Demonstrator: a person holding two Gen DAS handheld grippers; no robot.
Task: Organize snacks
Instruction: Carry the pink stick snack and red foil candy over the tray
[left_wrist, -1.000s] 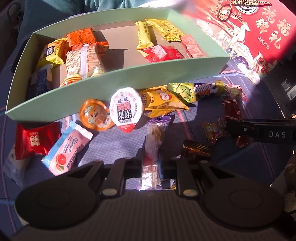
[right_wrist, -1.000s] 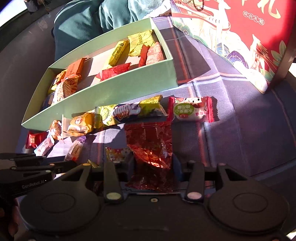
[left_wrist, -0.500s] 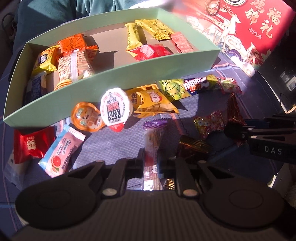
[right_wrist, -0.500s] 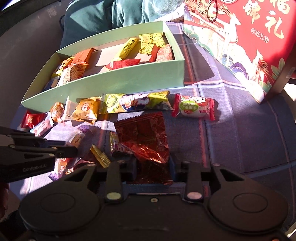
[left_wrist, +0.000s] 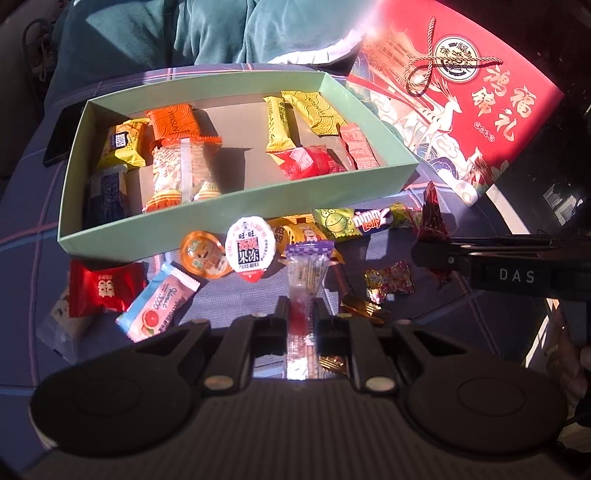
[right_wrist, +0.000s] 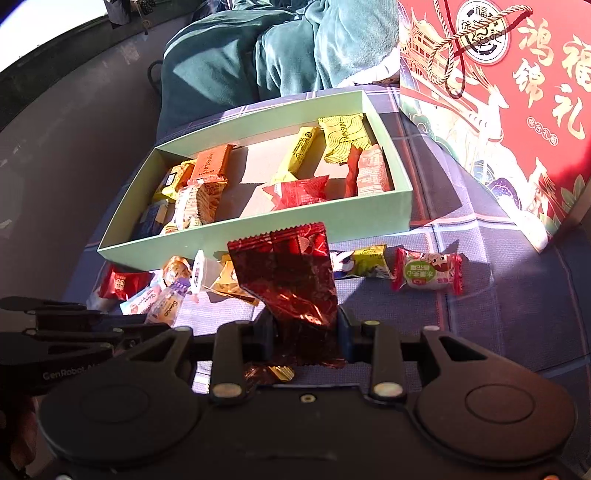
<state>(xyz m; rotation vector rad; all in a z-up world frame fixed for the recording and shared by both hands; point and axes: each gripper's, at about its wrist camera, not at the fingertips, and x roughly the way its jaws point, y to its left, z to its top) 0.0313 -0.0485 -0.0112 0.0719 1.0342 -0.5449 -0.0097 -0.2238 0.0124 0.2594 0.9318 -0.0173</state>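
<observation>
Two hand-held grippers, each grasping one snack above the desk (left_wrist: 240, 299).
Left hand-held gripper (left_wrist: 300, 325) clamps a clear purple-topped candy stick (left_wrist: 306, 280); right hand-held gripper (right_wrist: 305, 334) pinches a dark-red foil packet (right_wrist: 291, 277) (pale-green open cardboard box (right_wrist: 258, 230) beyond).

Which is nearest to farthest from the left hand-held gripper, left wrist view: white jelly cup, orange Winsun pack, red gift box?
From the left hand-held gripper:
1. White jelly cup, on the cloth just ahead, slightly left.
2. Orange Winsun pack, inside the green tray, back left.
3. Red gift box, beyond the tray, far right.

Home: checked tablecloth (left_wrist: 424, 295), festive gift box (left_wrist: 491, 110).
</observation>
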